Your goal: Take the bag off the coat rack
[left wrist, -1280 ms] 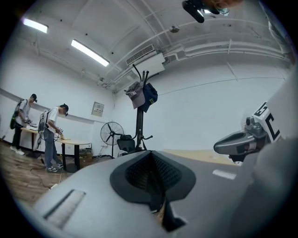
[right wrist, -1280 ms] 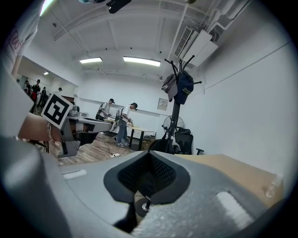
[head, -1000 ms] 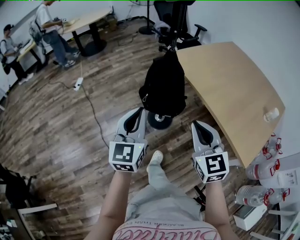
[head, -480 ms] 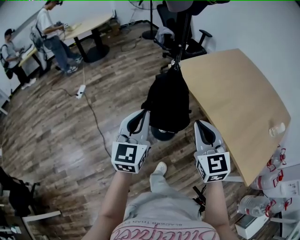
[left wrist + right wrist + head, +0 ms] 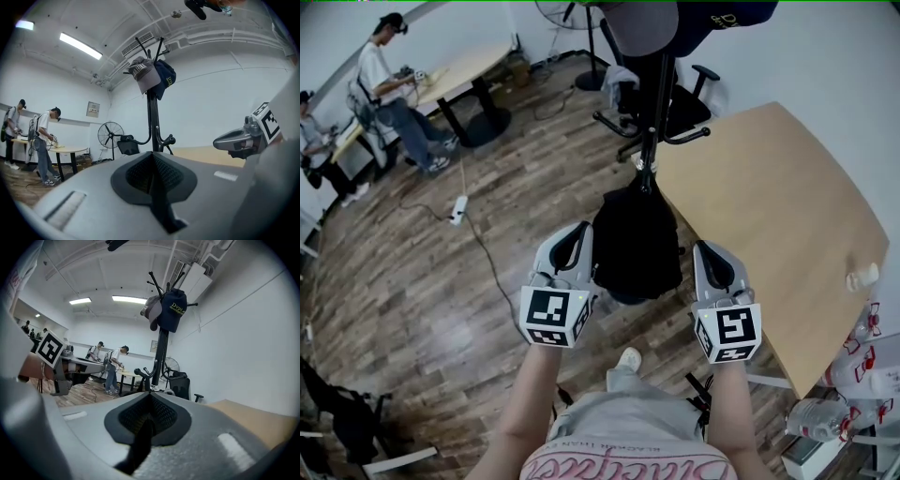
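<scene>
The left gripper (image 5: 577, 231) has its jaws pressed together with nothing between them, as its own view shows along the closed dark pads (image 5: 151, 154). The right gripper (image 5: 706, 247) is likewise pressed shut and empty (image 5: 149, 395). Both are held out roughly level in front of the person, side by side, each with its marker cube toward the body. Between them in the head view hangs the black bag (image 5: 636, 242), the left gripper's tip just beside its left edge and the right gripper's tip just beside its right edge; whether either touches the fabric cannot be told. The bag is still on the coat rack (image 5: 660, 98), hanging from a lower hook on the dark pole. At the top of the rack sit a grey cap (image 5: 143, 74) and a navy cap (image 5: 172, 310). Just to the right of the rack stands a light wooden table (image 5: 773, 202), and behind it a black office chair (image 5: 686, 101). The floor (image 5: 431, 281) is dark wood planking with a cable and a white power strip (image 5: 457, 204) lying on it. Far off at the left, people (image 5: 386, 82) stand at another table, and a standing fan (image 5: 110, 135) is by the wall.
</scene>
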`<state>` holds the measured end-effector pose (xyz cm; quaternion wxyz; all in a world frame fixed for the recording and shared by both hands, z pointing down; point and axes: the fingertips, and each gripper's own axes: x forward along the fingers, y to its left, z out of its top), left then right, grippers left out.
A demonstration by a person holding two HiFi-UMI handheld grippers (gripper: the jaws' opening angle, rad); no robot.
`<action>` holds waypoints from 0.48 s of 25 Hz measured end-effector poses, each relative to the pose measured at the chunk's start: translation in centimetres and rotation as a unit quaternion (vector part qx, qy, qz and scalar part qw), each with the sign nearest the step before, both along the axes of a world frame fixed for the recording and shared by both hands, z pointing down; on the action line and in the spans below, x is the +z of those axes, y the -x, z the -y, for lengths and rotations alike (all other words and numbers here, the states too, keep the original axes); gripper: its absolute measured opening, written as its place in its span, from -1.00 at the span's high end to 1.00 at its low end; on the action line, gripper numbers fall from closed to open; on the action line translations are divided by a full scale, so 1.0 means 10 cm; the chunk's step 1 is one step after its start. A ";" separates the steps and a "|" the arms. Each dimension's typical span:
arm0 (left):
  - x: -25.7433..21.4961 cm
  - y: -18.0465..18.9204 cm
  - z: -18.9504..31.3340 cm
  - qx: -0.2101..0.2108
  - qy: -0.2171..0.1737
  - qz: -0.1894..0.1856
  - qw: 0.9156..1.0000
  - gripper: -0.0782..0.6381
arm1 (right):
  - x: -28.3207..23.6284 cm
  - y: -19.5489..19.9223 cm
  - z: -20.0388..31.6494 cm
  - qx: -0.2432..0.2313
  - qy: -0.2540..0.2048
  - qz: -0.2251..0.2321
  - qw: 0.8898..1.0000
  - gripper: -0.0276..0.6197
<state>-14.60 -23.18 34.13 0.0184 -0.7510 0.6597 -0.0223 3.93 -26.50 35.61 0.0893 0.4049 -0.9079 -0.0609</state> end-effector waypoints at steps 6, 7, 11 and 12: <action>-0.04 0.06 0.35 0.019 -0.001 -0.005 1.000 0.74 | -0.12 0.04 0.37 0.006 0.003 0.039 0.999 0.91; -0.04 0.07 0.40 0.020 -0.001 -0.006 1.000 0.74 | -0.13 0.05 0.41 0.006 0.004 0.044 0.999 0.90; -0.03 0.10 0.51 0.030 0.000 -0.015 0.999 0.60 | -0.13 0.09 0.50 -0.003 0.014 0.058 0.998 0.59; -0.02 0.10 0.53 0.034 0.001 -0.018 0.999 0.56 | -0.12 0.10 0.51 -0.005 0.017 0.064 0.998 0.49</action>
